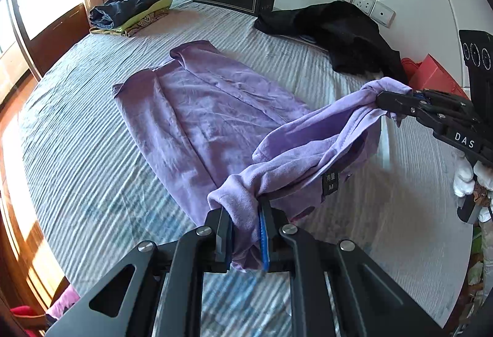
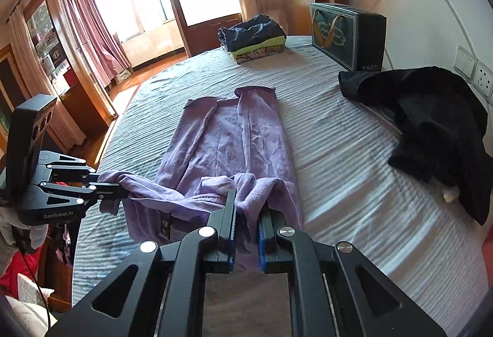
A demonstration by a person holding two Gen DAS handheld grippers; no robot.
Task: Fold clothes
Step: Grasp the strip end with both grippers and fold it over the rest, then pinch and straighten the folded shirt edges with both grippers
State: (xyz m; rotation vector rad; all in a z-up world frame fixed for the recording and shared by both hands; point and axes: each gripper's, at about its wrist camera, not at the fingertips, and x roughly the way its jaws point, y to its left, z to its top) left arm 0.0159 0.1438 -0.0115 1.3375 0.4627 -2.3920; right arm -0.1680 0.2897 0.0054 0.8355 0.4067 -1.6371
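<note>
**Both grippers pinch the near end of a purple shirt on the bed**

A purple shirt [image 1: 209,109] lies lengthwise on a bed covered by a grey striped sheet [image 1: 77,152]. Its far part rests flat on the sheet, with the long side sections folded inward over the body, while its near end is lifted off the bed and bunched between the two grippers. A black neck label marked M [image 1: 330,181] hangs inside the raised part.

The left gripper [image 1: 245,232] has its fingers [image 1: 222,232] closed nearly together on a gathered wad of the purple fabric, which fills the narrow gap between the blue pads. In the right wrist view the same gripper [image 2: 115,190] appears at the left, clamped on the corner of the cloth.

The right gripper [image 2: 246,229] likewise has its fingers [image 2: 229,223] drawn in on a fold of the shirt, with cloth packed between them. Seen from the left wrist view, the right gripper [image 1: 386,104] holds the other end of the raised edge, so the fabric stretches between the two tools above the sheet. A white-gloved hand [image 1: 465,178] grips its handle.

Well apart from the shirt, a stack of folded clothes [image 2: 254,38] sits at the far end of the bed. A dark gift bag [image 2: 345,35] stands against the wall beside it, and a black garment [image 2: 431,127] lies crumpled along the right edge of the bed, below wall sockets [image 1: 363,2].
</note>
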